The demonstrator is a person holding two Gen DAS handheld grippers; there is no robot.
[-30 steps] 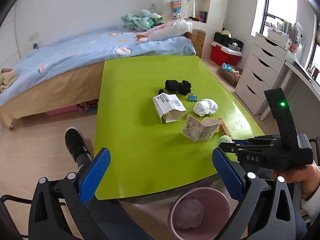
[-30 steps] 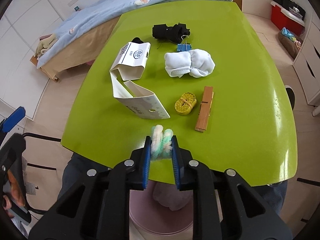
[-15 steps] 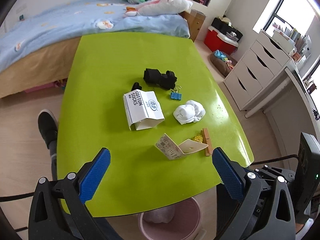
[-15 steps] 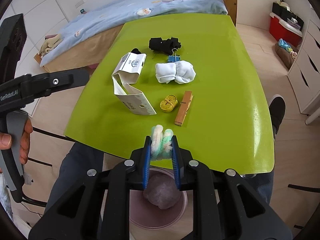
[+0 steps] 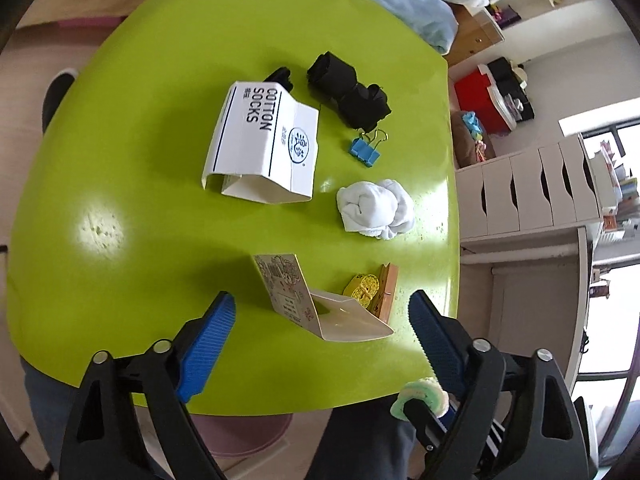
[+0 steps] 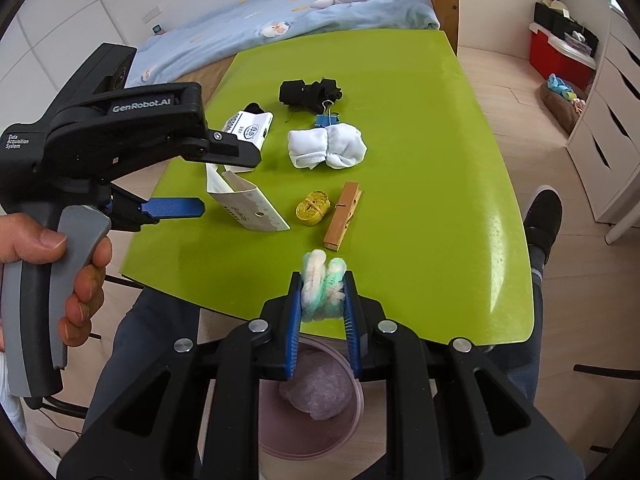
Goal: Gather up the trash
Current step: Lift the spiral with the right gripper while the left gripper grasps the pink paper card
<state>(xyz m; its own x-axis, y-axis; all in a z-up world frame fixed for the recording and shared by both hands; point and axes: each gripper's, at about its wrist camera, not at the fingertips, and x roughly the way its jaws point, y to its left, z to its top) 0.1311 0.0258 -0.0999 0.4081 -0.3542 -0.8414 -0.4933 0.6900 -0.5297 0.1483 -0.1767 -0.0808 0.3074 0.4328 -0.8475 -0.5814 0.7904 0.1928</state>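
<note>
My right gripper (image 6: 322, 280) is shut on a fluffy white-and-green wad (image 6: 323, 285), held over the table's near edge above a pink bin (image 6: 352, 424) with a crumpled wad inside. The held wad also shows in the left wrist view (image 5: 420, 396). My left gripper (image 5: 320, 320) is open, its blue pads either side of a folded printed card (image 5: 296, 292) on the green table (image 5: 120, 280). In the right wrist view the left gripper (image 6: 172, 207) hovers beside that card (image 6: 248, 208).
On the table lie a white "COTTON SOCKS" sleeve (image 5: 264, 148), black socks (image 5: 348, 92), a blue binder clip (image 5: 365, 151), white rolled socks (image 5: 376, 208), a yellow roll (image 5: 362, 286) and a wooden clothespin (image 5: 387, 288). A bed and white drawers (image 5: 540, 192) stand beyond.
My left gripper has moved forward and tilted down over the table, closing in on the folded card. My right gripper has drawn back slightly toward the bin, still holding the wad.
</note>
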